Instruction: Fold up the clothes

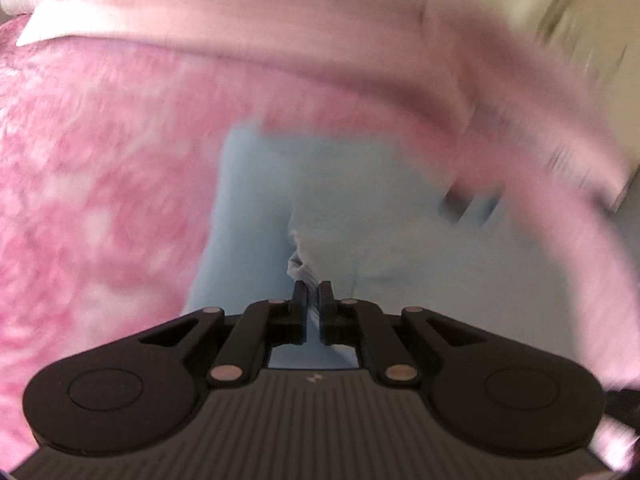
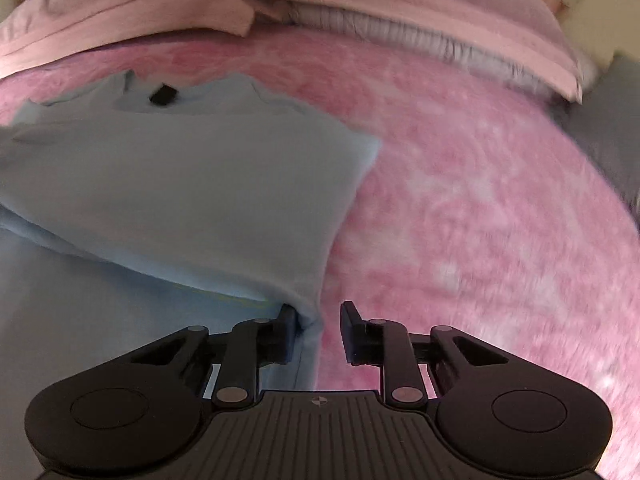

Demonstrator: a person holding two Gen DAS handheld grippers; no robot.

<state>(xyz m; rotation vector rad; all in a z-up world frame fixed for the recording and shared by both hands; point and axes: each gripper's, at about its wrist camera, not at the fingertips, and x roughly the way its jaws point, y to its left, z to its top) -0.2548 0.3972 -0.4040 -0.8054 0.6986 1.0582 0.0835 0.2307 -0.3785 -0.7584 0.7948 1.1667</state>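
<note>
The left gripper [image 1: 313, 294] pinches a bunched fold of the light blue shirt [image 1: 340, 208], which spreads ahead of it over the pink blanket [image 1: 88, 200] (this view is blurred). The right gripper [image 2: 318, 312] stands partly open, the shirt's edge against its left finger [image 2: 286, 320] and the right finger clear of the cloth; ahead lies the shirt's collar with a black tag [image 2: 163, 94].

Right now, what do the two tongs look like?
Both the left tongs and right tongs are matte black plastic: two rounded lobes with circle outlines, slotted link arms with silvery rivets, a ribbed middle plate with a small mark, and flat fingers.
</note>
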